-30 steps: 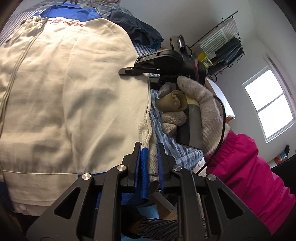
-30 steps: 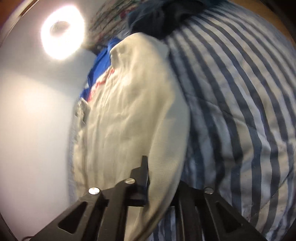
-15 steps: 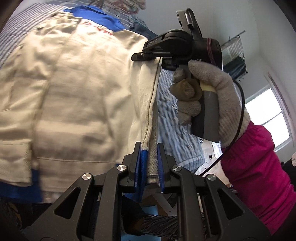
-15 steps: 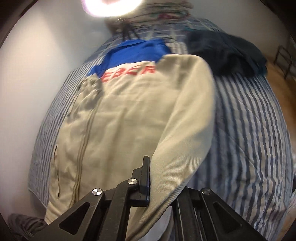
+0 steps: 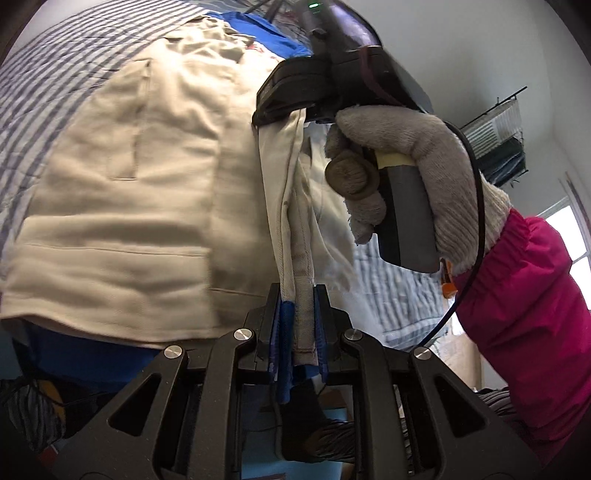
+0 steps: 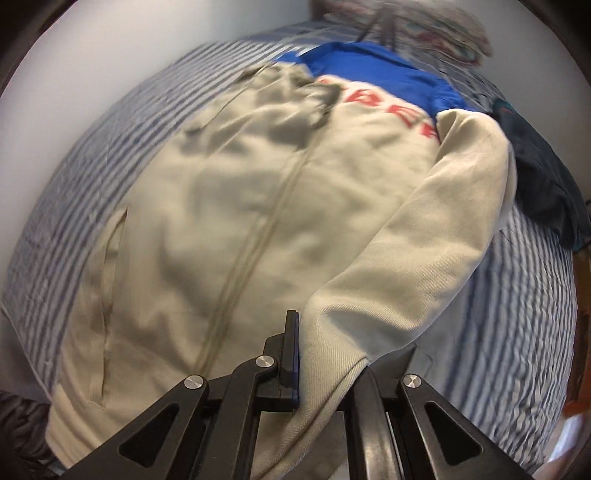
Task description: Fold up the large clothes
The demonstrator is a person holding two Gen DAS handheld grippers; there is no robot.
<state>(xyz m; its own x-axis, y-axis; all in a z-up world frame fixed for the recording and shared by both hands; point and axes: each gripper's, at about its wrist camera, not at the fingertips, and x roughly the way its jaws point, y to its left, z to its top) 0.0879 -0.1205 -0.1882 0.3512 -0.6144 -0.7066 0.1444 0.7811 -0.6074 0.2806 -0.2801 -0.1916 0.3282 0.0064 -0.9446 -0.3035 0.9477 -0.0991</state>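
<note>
While the left claw (image 5: 295,325) pinches the hem and the right claw (image 6: 332,369) grips the sleeve of the beige jacket (image 6: 258,206) spread on the striped bed (image 6: 517,295), the side fold looks underway, and laying that edge flat across the middle would follow.

Bare blue-and-white striped bedsheet (image 6: 517,314) lies open to the right of the beige zip-front jacket with a blue yoke (image 6: 240,221), and another strip runs along its left edge. A dark navy crumpled garment (image 6: 543,177) blocks the far right corner, and a patterned pillow (image 6: 406,22) closes off the bed's far end.
</note>
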